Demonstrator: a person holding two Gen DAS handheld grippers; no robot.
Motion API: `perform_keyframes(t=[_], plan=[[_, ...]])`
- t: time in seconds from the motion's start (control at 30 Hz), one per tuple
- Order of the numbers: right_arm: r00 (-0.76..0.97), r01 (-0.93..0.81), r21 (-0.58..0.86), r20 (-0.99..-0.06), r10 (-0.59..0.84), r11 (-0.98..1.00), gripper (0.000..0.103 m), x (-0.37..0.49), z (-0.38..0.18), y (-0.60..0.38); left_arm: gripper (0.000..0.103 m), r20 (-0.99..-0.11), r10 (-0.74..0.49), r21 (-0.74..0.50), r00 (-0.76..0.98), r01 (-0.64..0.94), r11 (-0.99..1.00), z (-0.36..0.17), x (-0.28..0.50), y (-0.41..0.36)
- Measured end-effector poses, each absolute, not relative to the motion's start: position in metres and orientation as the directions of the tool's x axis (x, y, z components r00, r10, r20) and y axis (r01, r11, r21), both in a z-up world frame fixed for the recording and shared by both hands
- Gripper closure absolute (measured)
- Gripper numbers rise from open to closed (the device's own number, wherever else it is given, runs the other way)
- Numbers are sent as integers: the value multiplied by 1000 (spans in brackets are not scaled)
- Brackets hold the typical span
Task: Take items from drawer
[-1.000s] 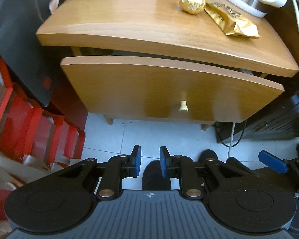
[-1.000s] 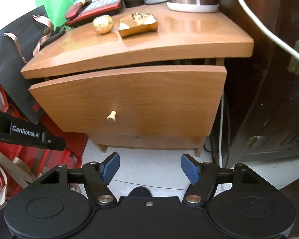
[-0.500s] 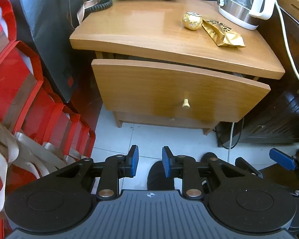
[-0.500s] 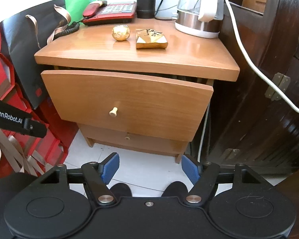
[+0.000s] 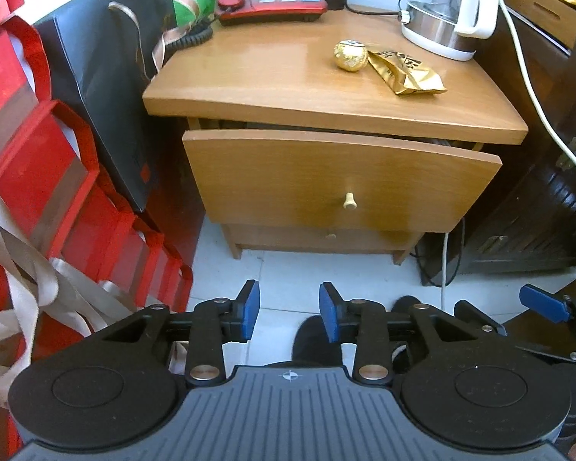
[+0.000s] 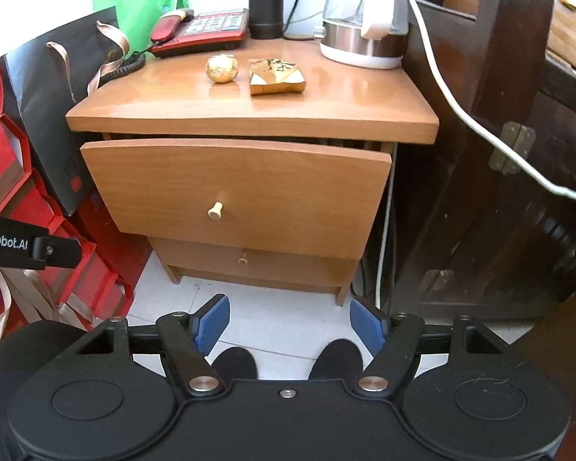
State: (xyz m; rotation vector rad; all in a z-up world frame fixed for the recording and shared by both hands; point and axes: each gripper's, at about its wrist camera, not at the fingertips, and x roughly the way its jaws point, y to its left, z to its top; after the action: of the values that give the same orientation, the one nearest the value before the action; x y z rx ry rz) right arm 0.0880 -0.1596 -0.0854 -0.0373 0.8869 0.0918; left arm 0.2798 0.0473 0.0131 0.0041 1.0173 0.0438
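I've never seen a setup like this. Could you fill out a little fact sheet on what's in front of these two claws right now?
Furniture: wooden nightstand
Top drawer: slightly open, contents hidden
On top: gold foil ball, gold packet, red telephone, kettle
Left claw: empty, jaws opening
Right claw: empty, jaws opening
Beside nightstand: red gift bags

Beyond my jaws: white tiled floor (image 5: 288, 269), wooden nightstand (image 6: 249, 115), dark wooden cabinet (image 6: 480, 211) at my right.
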Motion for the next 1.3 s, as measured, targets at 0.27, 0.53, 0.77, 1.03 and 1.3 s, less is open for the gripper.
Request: perform_keyframes(t=[0.27, 0.53, 0.77, 1.03, 1.3], plan=[[629, -91, 23, -773, 76, 996, 31, 84, -81, -159, 63, -836, 52, 49, 546, -20, 999, 20, 274, 42], [640, -92, 37, -763, 88, 995, 31, 81, -71, -160, 63, -853, 49, 59, 520, 3, 998, 20, 270, 39], [645, -98, 36, -758, 91, 995, 31, 79, -66, -159, 51, -854, 74, 83, 515, -6, 997, 22, 267, 40], [652, -115, 39, -751, 105, 993, 30, 76, -59, -155, 51, -849, 88, 107, 520, 6, 994, 23, 264, 37], [661, -125, 37, -742, 111, 991, 27, 75, -52, -151, 50, -845, 95, 118, 527, 11, 993, 26, 261, 36]])
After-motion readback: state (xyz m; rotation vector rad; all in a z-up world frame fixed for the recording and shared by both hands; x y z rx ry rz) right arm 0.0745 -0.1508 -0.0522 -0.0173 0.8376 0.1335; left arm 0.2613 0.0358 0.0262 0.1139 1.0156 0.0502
